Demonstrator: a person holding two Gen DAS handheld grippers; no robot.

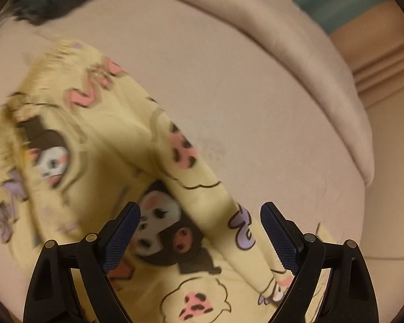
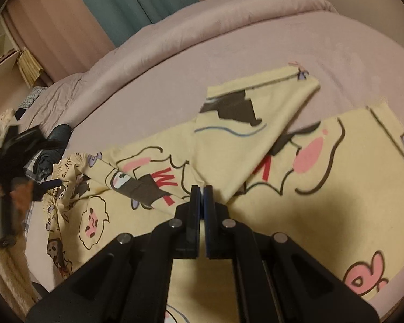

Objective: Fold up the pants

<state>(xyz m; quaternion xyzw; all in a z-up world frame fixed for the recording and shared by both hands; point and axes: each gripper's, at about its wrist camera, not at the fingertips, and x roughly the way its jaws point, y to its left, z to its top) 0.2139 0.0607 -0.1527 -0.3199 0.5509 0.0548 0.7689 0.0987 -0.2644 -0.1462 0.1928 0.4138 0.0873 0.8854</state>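
Two grippers over yellow pants (image 2: 323,177) spread on a bed (image 2: 229,62). Nearest in the right wrist view, right gripper (image 2: 201,188) with jaws pressed together, tips at a fabric edge where one leg crosses the other; whether cloth is actually pinched between them cannot be told. In the left wrist view, left gripper (image 1: 200,231) with jaws wide apart, holding nothing, hovering above a raised ridge of pants (image 1: 115,140). Same gripper visible at the left edge of the right wrist view (image 2: 44,185), near the bunched end of the garment.

Further out, one leg (image 2: 258,115) doubled back at a slant across the cloth, its far end near a bare stretch of bed. Beyond that, a rolled blanket (image 2: 202,18) along the bed edge, then a teal curtain (image 2: 132,2).

Judged early to midway: one leg partly turned over, not aligned, waist end crumpled. Left to do: smoothing, matching the legs, folding lengthwise into a compact stack.
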